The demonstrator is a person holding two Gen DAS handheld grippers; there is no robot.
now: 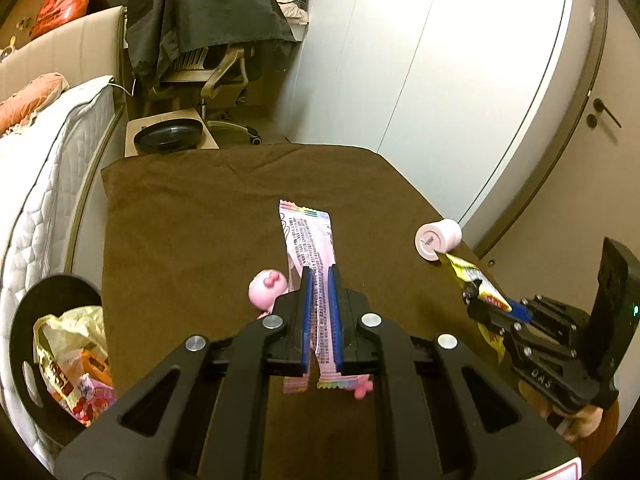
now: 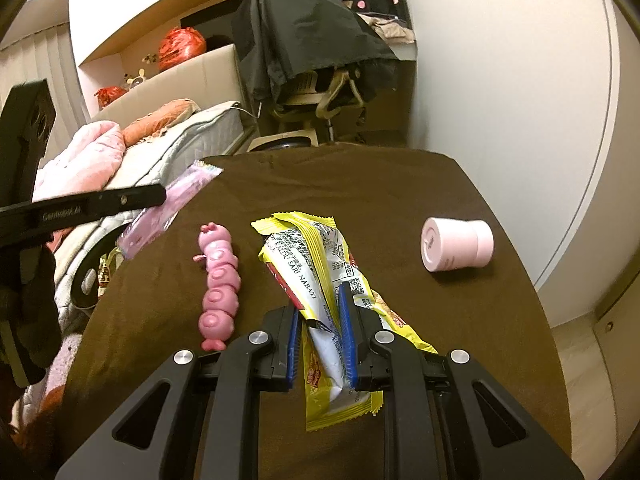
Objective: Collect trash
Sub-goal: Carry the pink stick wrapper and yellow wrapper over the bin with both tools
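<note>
Left gripper (image 1: 320,280): we see its blue pads clamped on a pink wrapper (image 1: 310,248), which runs lengthwise between the fingers and sticks out past both ends.

Left hand's pose: tilted down and forward over the brown cloth (image 1: 200,220); from the right camera we see it from the side, at the left edge of the table, the wrapper held above the cloth.

Right gripper (image 2: 322,300): closed on a yellow wrapper (image 2: 308,248) (a crumpled wafer pack), its far end fanning out above the cloth and its near end hanging below the fingers.

Right hand's pose: also angled downward; in the left view we see a bit of the hand (image 1: 580,424) under the tool at the right.

Pink toy (image 2: 219,280): we find it lying on the cloth, left of the yellow wrapper, pointing near to far.

Pink cup (image 2: 456,244): on its side at the far right of the table, well apart from the toy.

Bin (image 1: 52,344): left of the table, beside the mattress (image 1: 52,184), lined with a bag that already holds wrappers.
</note>
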